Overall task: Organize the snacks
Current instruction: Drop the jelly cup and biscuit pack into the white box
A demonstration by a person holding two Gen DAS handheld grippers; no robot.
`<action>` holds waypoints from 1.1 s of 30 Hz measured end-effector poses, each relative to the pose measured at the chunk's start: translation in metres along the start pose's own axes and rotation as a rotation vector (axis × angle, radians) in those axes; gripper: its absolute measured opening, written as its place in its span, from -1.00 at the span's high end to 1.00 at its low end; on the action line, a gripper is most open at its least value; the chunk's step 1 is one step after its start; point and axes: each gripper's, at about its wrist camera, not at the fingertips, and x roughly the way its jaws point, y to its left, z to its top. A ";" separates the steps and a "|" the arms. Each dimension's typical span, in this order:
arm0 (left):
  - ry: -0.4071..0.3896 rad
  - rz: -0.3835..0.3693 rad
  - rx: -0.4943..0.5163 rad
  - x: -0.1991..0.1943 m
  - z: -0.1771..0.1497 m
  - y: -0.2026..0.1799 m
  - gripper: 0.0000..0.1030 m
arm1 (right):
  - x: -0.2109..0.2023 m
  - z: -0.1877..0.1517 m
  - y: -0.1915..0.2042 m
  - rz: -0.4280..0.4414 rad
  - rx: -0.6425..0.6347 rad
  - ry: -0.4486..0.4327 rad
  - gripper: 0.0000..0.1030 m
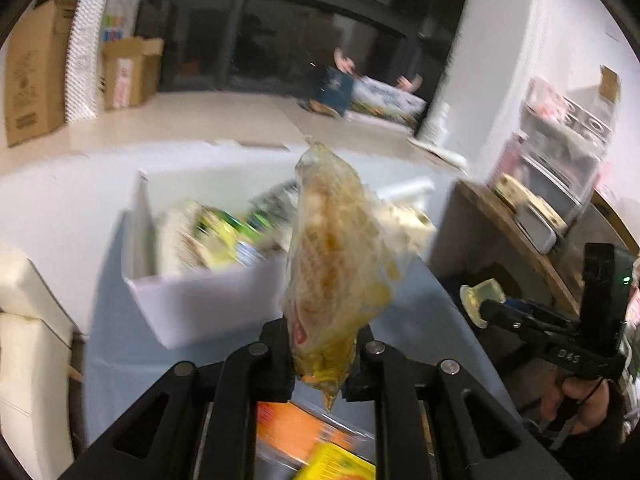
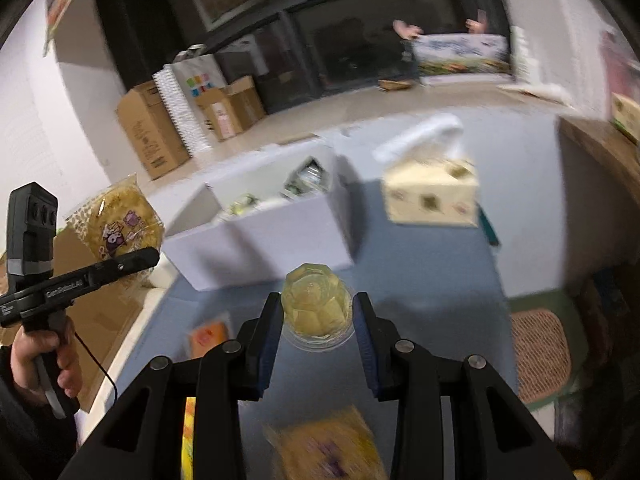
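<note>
Standing on the blue table (image 2: 440, 280), a white box (image 1: 192, 304) already part full of green and yellow packets is where both loads look bound. It sits at the far side of the table, ahead of both grippers, with a cream tissue box (image 2: 432, 196) just to its right. The left gripper (image 1: 324, 354) is clenched on the bottom edge of a clear bag of round yellow biscuits (image 1: 336, 264), which stands up from the jaws with its long axis nearly upright and its top leaning toward the box. Seen from the right side, that bag hangs off to the left of the box, above the table edge and not yet over the opening. The right gripper (image 2: 316, 320) is grasping a small clear cup of yellow jelly (image 2: 316, 304), pads pressed on either side, and it points straight at the near wall of the box. I would judge the right hand nearer to the box. More snacks lie blurred on the table below both grippers.
</note>
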 end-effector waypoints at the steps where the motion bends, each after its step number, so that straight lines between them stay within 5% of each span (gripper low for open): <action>1: -0.010 0.018 -0.004 0.002 0.011 0.012 0.68 | 0.008 0.013 0.008 0.011 -0.024 -0.004 0.25; 12: -0.057 0.161 0.038 0.039 0.086 0.075 0.62 | 0.096 0.129 0.055 0.098 -0.094 0.012 0.23; 13: -0.046 0.183 0.043 0.044 0.090 0.077 0.21 | 0.104 0.134 0.056 0.097 -0.093 0.031 0.05; 14: -0.014 0.201 0.043 0.053 0.093 0.080 -0.68 | 0.110 0.136 0.057 0.085 -0.095 0.048 -0.27; 15: 0.016 0.197 0.033 0.060 0.094 0.084 -1.00 | 0.116 0.137 0.058 0.061 -0.096 0.064 -0.91; 24: 0.035 0.161 0.038 0.069 0.071 0.081 -1.00 | 0.101 0.135 0.051 0.030 -0.085 0.008 -1.00; 33: -0.001 0.130 0.062 0.033 0.056 0.057 -1.00 | 0.073 0.120 0.041 0.035 -0.066 -0.009 -1.00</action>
